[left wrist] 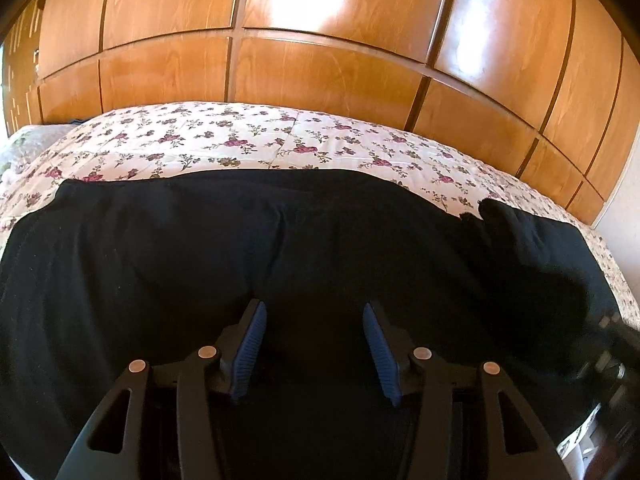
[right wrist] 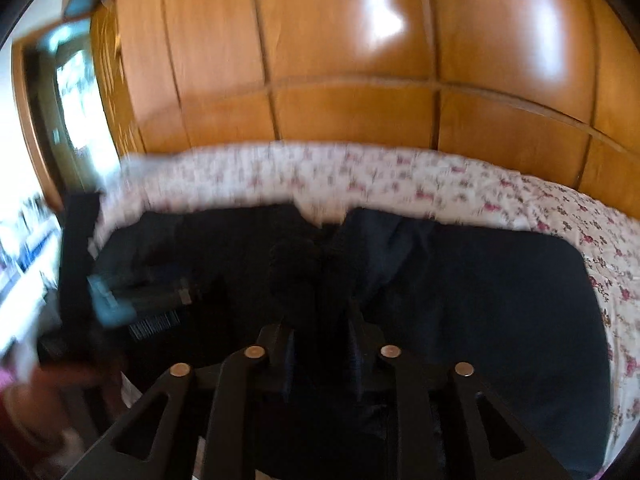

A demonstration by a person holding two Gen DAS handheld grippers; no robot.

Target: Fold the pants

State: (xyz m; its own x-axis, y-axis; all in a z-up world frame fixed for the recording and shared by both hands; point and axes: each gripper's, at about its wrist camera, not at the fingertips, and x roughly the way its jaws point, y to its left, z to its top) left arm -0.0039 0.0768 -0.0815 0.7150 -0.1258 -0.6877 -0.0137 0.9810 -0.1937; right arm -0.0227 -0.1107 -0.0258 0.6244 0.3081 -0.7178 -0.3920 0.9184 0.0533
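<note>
Pants (left wrist: 280, 248) lie on bed (left wrist: 240, 140); left jaws spread, right jaws' state unclear.

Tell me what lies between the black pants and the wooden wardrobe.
Only the floral bedspread: in the left wrist view a bare strip of it runs between the black pants and the wooden wardrobe. The blurred right wrist view agrees.

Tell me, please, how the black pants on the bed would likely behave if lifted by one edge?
The black pants would probably drape limply: they lie flat with soft creases. They likely drag rather than slide on the floral bedspread, since both are cloth.
</note>
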